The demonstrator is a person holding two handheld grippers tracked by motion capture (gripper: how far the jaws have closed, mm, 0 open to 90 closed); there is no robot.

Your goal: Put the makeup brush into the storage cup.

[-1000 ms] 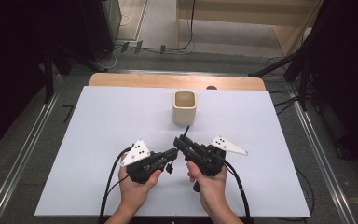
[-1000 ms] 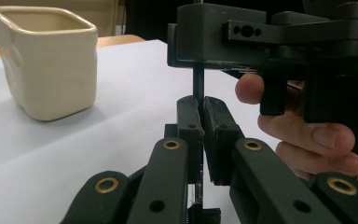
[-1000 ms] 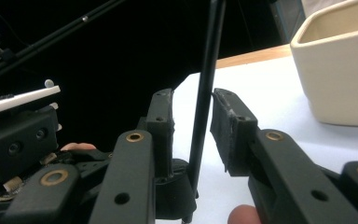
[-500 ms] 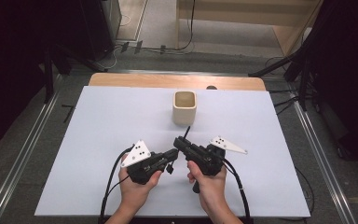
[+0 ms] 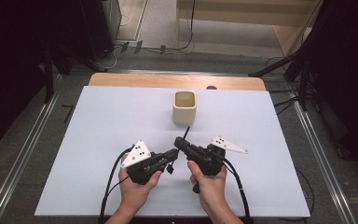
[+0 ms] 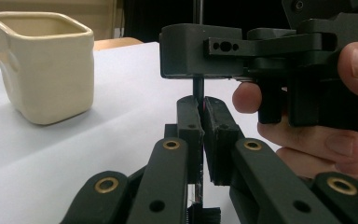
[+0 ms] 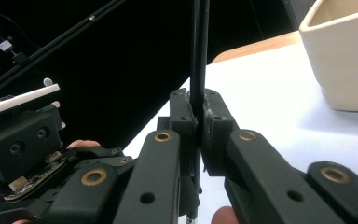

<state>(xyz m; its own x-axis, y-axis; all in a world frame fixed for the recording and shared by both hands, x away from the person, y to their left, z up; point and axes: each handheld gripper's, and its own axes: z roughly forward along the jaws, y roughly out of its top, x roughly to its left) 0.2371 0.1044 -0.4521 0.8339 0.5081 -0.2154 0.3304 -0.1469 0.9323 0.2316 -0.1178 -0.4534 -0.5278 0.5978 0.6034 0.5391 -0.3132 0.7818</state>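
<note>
dark floor and black stands ring the white tabletop (image 5: pixel 98 121). on it, toward the far edge, stands a cream square cup (image 5: pixel 185 108), upright, its mouth open. well nearer than the cup, two hands meet at the middle. the right tongs (image 5: pixel 182 143) have just been closing and now pinch a thin black rod (image 5: pixel 186 132), whose upper end slants toward the cup. just left of them, the left tongs (image 5: pixel 171 154) are pressed together, with the rod's lower part between them in the left gripper view.
</note>
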